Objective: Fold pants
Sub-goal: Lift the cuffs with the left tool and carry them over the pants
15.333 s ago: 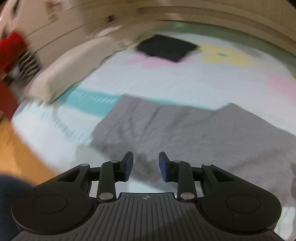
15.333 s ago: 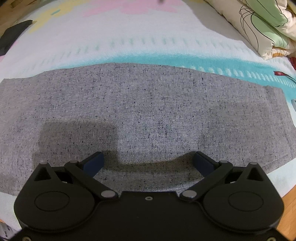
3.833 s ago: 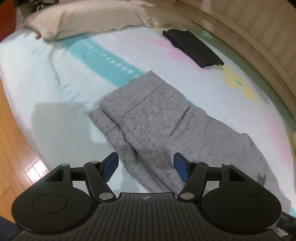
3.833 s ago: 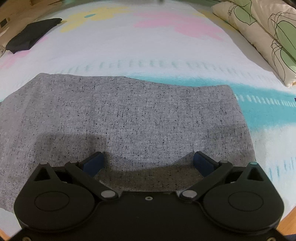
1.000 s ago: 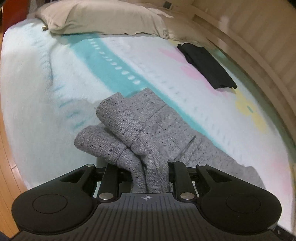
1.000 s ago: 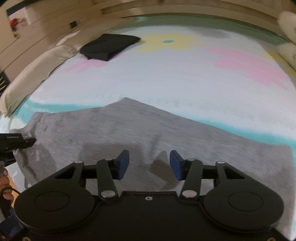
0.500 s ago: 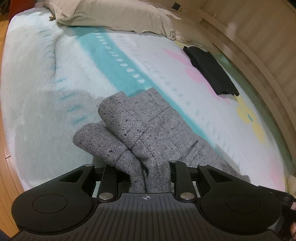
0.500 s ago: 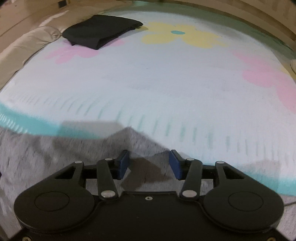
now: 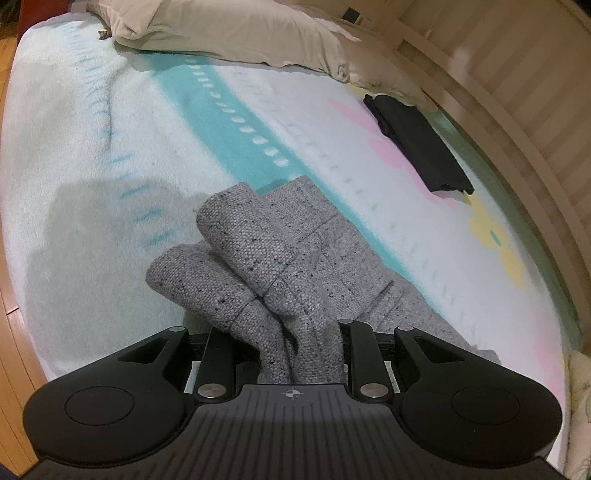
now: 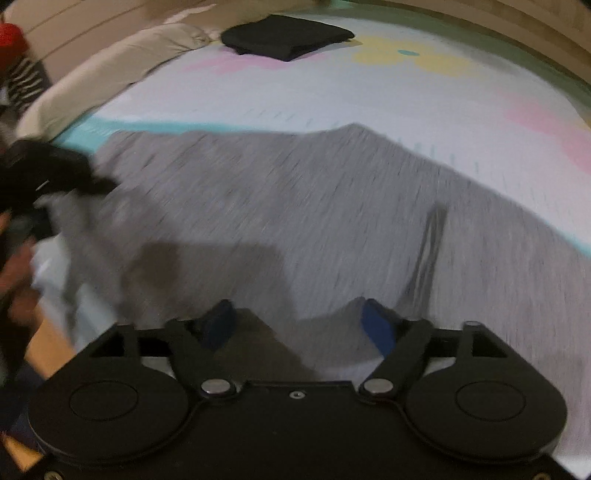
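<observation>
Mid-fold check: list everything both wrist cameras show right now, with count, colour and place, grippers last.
grey pants: one, speckled grey, lying on the blanket, one end bunched and lifted in the left gripper.
blanket: one, white with a teal stripe and pink and yellow flowers, covering the bed.
pillow: one, beige, at the far end of the bed.
black folded garment: one, black, on the blanket beside the pillow.
wooden floor: orange-brown, along the bed's edge.
left gripper: black, shut on the grey pants.
right gripper: black with blue pads, open above the pants; view is blurred.
</observation>
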`<state>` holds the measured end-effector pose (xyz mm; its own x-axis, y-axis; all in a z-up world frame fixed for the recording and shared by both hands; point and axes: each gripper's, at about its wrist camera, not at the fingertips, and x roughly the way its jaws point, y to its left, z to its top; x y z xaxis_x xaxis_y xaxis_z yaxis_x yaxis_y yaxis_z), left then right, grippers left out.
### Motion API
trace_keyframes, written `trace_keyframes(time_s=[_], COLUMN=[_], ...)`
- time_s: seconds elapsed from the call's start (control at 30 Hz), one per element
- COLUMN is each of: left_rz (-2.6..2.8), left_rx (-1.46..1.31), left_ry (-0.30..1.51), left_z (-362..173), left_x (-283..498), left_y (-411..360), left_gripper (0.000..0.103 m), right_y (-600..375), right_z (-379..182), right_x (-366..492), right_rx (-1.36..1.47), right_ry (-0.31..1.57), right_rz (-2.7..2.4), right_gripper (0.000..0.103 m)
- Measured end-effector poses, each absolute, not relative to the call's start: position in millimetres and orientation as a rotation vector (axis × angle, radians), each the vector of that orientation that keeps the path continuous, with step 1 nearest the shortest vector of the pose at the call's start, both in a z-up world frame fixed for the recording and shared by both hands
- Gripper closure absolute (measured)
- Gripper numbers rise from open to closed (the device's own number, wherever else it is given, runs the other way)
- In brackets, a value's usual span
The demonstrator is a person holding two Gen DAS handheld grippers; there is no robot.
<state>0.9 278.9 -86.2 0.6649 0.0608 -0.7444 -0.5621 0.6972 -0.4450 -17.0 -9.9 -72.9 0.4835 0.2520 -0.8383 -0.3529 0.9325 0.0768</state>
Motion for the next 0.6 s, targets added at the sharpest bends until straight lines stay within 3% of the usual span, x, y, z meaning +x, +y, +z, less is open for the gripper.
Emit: trace_keyframes(time_s=[0.17,0.27,0.37,0.6], left_rz=[0.378,0.362,0.335,0.264], left_rx=[-0.715,-0.666,-0.605,-0.469], left_ry=[0.734,0.697,0.658,0.577], left_z=[-76,-60,-42,-7], left_x=[-4,-7,-11,-16], left_y=[276,269,257,226], left_gripper=[0.082,0.083,0.083,0.083], right_y=[-36,-73,-109,-186], right_z=[-42,-21,-15,-46], right_x=[-28,-18,-5,38], right_rx=[-0.067,0.000,0.000,-0.014], right_ry=[0.975,0.918,0.861,1.027], right_rz=[0.363,0.258,0.078,-0.168], right_gripper=[0.022,0.007,0.005,0.005])
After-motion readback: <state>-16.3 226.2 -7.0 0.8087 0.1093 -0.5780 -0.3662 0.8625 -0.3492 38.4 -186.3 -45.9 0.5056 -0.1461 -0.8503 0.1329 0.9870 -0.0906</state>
